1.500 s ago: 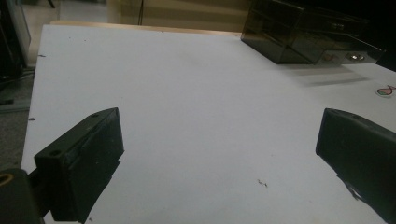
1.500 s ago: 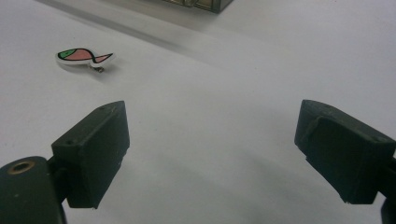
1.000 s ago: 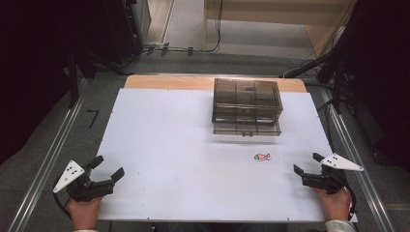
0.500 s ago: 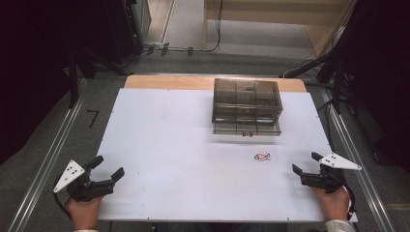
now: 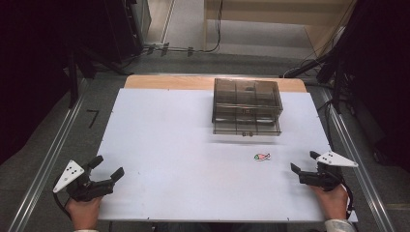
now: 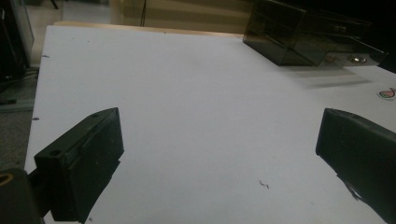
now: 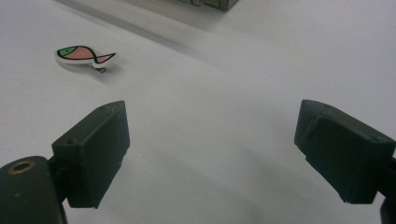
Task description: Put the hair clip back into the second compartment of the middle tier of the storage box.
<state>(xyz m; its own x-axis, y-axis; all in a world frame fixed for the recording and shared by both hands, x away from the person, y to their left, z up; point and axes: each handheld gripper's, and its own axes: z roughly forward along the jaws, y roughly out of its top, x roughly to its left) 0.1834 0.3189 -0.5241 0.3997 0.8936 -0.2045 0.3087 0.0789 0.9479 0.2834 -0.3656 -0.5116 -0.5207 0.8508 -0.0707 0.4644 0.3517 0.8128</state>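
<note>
A: Status check. Right gripper (image 5: 303, 163) rests at the near right edge of the table (image 5: 169, 145), jaws spread wide, nothing between them. Left gripper (image 5: 107, 167) at the near left corner, jaws also wide and empty.

B: And the fish (image 5: 261, 156)?

A: Lying flat on the table, in front of the drawer box (image 5: 246, 106), near the right gripper but apart from it. From the right gripper view it sits ahead and to the left of the jaws (image 7: 85, 54).

B: Drawers?

A: Look closed; contents cannot be read through the smoked plastic.

B: Progress, then?

A: My reading: nothing started. Fish not yet picked up, box untouched. Reach, grasp and stowing all remain.
</note>
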